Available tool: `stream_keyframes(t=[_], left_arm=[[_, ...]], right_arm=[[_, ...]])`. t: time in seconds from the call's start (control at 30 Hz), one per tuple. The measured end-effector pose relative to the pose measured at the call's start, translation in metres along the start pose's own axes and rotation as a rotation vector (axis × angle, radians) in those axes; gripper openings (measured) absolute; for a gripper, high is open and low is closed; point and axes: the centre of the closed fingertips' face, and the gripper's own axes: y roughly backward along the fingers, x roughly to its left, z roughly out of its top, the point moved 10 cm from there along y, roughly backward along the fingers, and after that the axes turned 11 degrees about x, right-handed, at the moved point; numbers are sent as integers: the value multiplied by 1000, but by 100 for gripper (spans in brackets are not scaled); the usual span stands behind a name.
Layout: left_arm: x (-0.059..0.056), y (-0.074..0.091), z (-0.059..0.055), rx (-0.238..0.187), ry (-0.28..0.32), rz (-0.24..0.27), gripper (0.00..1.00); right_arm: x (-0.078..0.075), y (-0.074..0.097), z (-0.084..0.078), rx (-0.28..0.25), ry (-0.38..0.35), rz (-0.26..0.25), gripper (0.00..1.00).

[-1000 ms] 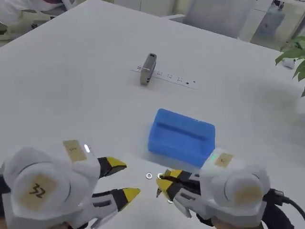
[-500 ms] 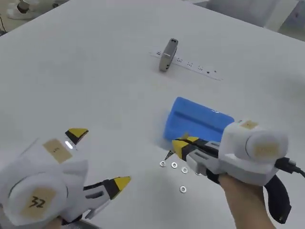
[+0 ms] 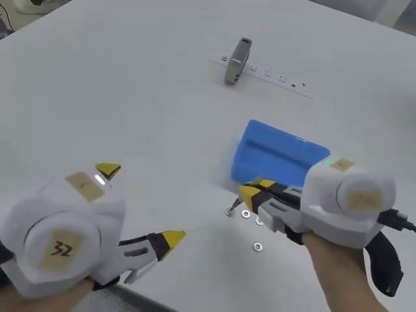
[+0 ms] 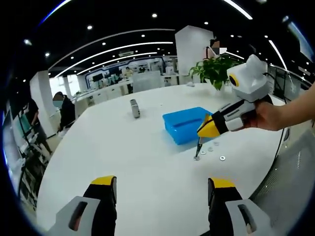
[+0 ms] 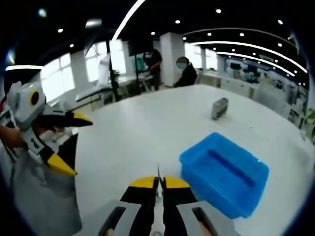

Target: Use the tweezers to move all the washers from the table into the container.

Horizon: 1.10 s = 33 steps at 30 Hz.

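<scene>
Several small metal washers (image 3: 258, 246) (image 4: 222, 158) lie on the white table in front of the blue container (image 3: 283, 156) (image 4: 189, 125) (image 5: 226, 172). My right gripper (image 3: 250, 192) (image 4: 211, 129) (image 5: 158, 183) is shut on thin tweezers (image 3: 231, 208) (image 4: 198, 150) (image 5: 158, 172). Their tip points down at the table by the leftmost washers. My left gripper (image 3: 140, 205) (image 4: 162, 183) (image 5: 66, 142) hovers open at the near left, holding nothing, well apart from the washers.
A white power strip (image 3: 276, 79) with a grey adapter (image 3: 237, 52) (image 4: 134, 108) (image 5: 219, 108) lies at the far side of the table (image 3: 130, 97). The table's near edge runs just under my left gripper. People and desks stand in the background.
The headset has swung, shifting the whole picture. The right gripper has come up and forward, and the tweezers' tip has dropped to the table beside the washers. The left gripper stays open.
</scene>
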Motion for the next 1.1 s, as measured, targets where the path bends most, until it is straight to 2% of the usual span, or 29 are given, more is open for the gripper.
stream_keyframes(t=[0.13,0.4,0.5,0.73,0.97,1.0,1.1], left_arm=[[-1,1,0,0,-12,3,76],[1,1,-1,8,-18,17,75],[1,0,-2,17,-19,17,74],[2,0,-2,19,-24,18,74],[2,0,-2,21,-21,16,73],[2,0,-2,21,-22,15,73],[2,0,-3,23,-23,14,72]], right_arm=[[4,-2,0,11,54,-25,1],[7,-5,5,26,115,-34,1],[5,-7,4,30,118,-34,1],[4,-5,5,29,64,-6,1],[4,-7,2,46,72,-15,1],[4,-7,3,32,72,-14,1],[5,-9,2,30,68,-10,1]])
